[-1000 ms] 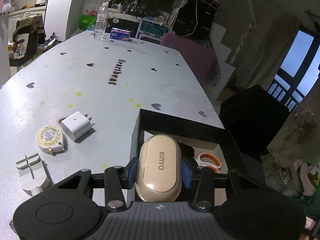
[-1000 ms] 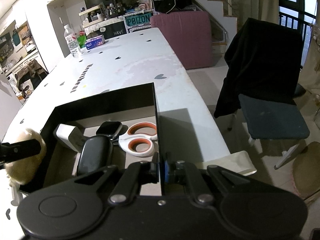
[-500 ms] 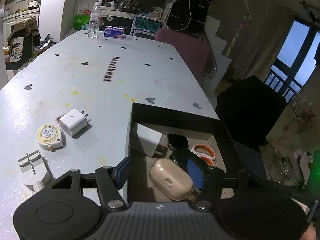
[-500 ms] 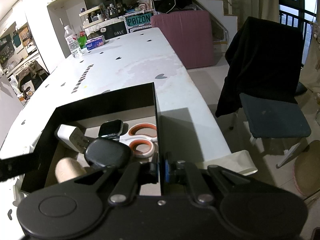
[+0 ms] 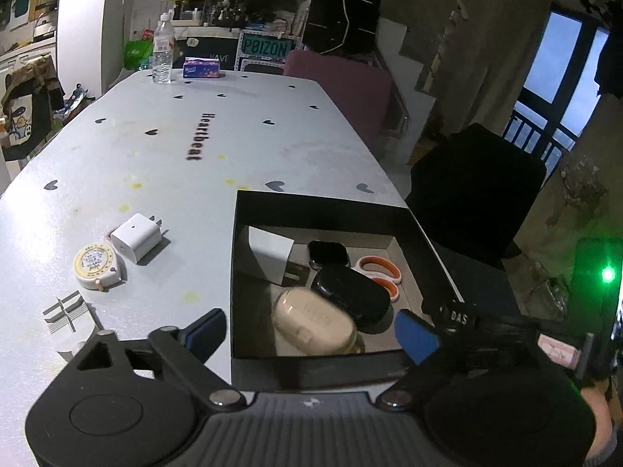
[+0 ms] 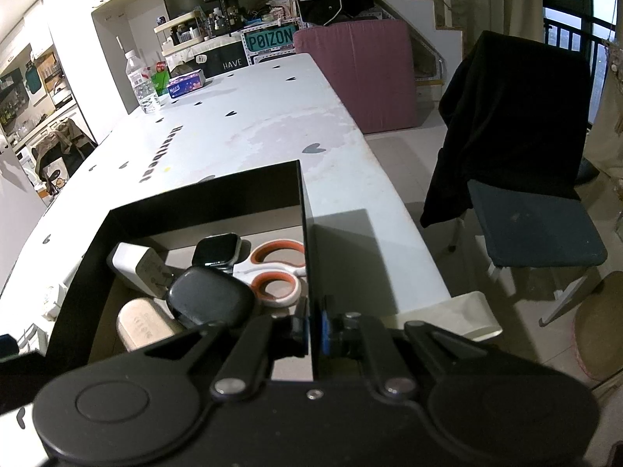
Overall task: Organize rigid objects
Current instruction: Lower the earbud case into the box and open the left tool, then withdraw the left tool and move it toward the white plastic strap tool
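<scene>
A black open box [image 5: 323, 200] stands at the table's near right corner. In it lie a beige earbud case [image 5: 311, 321], a black case [image 5: 350, 297], a white charger [image 5: 270, 255], a smartwatch [image 5: 328, 253] and orange-handled scissors [image 5: 379, 272]. My left gripper [image 5: 309, 332] hovers over the box's near end. Its jaws are opening wide, with the beige case lying loose below them and touching neither pad. My right gripper [image 6: 311, 327] is shut on the box's right wall [image 6: 305, 233]. On the table left of the box sit a second white charger [image 5: 136, 236], a round tape measure [image 5: 95, 265] and a grey-and-white holder [image 5: 68, 315].
A water bottle [image 5: 162, 52] and a tissue pack [image 5: 202, 68] stand at the table's far end. A chair draped in black cloth [image 6: 518, 148] and a pink cushion [image 6: 358, 78] are off the table's right side.
My left gripper let go of the beige case, which dropped into the box beside the black case. Its jaws spread wide and it drew back a little. The right gripper kept its grip.
</scene>
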`<state>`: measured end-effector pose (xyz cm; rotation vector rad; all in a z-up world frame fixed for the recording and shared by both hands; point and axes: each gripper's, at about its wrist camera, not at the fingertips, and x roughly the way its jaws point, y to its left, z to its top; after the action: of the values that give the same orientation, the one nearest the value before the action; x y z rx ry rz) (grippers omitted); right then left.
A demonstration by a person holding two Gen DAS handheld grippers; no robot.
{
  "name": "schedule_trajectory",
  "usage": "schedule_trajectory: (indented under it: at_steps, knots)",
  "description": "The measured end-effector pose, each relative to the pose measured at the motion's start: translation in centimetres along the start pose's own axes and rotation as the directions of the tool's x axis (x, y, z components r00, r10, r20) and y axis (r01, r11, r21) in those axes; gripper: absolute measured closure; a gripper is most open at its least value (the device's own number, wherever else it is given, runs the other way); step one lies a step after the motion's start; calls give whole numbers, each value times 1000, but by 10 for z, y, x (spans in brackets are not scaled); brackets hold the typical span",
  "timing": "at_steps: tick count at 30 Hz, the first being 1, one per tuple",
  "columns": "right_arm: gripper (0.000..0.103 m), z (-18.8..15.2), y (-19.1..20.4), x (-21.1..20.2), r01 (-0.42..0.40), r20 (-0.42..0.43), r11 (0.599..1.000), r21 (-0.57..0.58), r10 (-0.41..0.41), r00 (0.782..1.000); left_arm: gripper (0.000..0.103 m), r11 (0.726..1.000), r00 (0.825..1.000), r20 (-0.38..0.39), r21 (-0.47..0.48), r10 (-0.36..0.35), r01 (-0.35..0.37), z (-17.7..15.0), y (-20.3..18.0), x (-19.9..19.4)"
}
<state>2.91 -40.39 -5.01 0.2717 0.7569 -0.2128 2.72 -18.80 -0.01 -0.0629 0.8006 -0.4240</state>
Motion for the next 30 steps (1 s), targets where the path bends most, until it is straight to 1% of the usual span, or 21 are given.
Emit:
schedule_trajectory:
  at_steps: [4, 13, 17, 22, 25, 27, 29, 30]
  knots:
    - [96, 0, 0, 0, 0, 0, 1000, 0, 0, 1000, 1, 1000, 1000, 7, 22, 0, -1, -4, -3, -6]
    - [96, 0, 0, 0, -1, 0, 1000, 0, 1, 1000, 0, 999, 1000, 27, 48, 12, -13, -10, -4, -18]
    - [96, 0, 0, 0, -1, 0, 1000, 0, 1, 1000, 0, 997, 998, 52, 73, 30, -34, -17, 1, -24]
    - [96, 0, 0, 0, -1, 0, 1000, 0, 1, 1000, 0, 995, 996, 90, 96, 17, -26, -27, 14, -34]
    - [96, 0, 0, 0, -1, 0, 1000, 1, 1, 1000, 0, 992, 991, 132, 118, 18, -34, -34, 25, -40]
    - [96, 0, 0, 0, -1, 0, 1000, 0, 1, 1000, 0, 992, 991, 131, 119, 26, -41, -37, 35, -40]
    - [96, 0, 0, 0, 0, 0, 1000, -1, 0, 1000, 0, 994, 991, 128, 103, 28, -41, -41, 49, -41]
    - [96, 0, 0, 0, -1, 0, 1000, 0, 1, 1000, 0, 995, 992, 120, 90, 40, -51, -41, 55, -39]
